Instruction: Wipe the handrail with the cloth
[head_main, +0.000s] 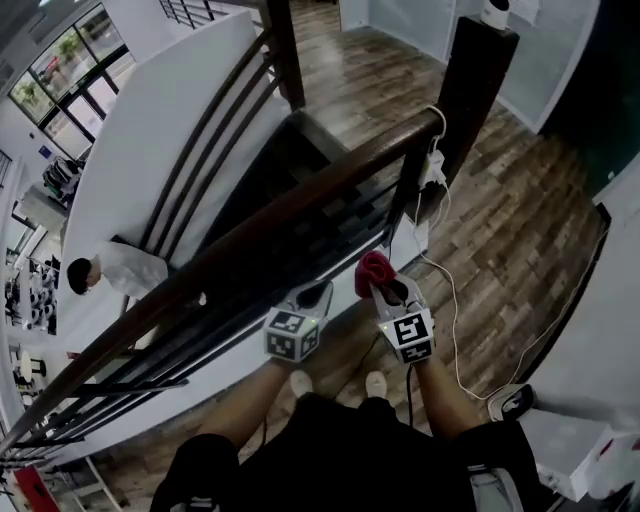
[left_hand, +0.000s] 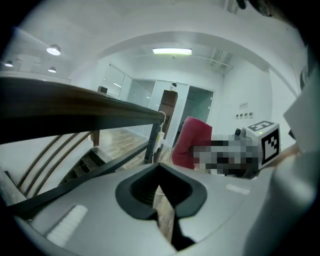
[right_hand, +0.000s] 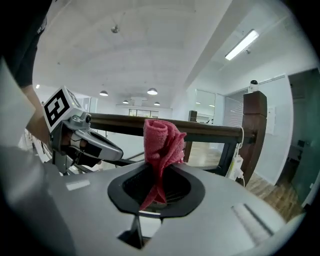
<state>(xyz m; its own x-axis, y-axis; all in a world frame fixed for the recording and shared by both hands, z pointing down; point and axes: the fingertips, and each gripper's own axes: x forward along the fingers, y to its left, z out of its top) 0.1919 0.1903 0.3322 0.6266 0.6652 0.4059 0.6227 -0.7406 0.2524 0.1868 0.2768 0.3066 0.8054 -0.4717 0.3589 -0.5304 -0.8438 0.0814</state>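
**Soft cloth pinched, rail just ahead**

The right claw (right_hand: 157, 189) is clenched on the lower tail of the red cloth (right_hand: 162, 137), whose rolled bulk stands up above the jaws. The cloth looks light, limp and grippy, so this low hold should leave enough padding to press with. Beyond the cloth, near but apparently not touching, runs the dark handrail (right_hand: 215, 132). The left claw (left_hand: 161, 189), alongside, is closed on nothing.

Bright, even glow from a ceiling strip light (left_hand: 172, 51); strong fisheye warp, blurred edges.
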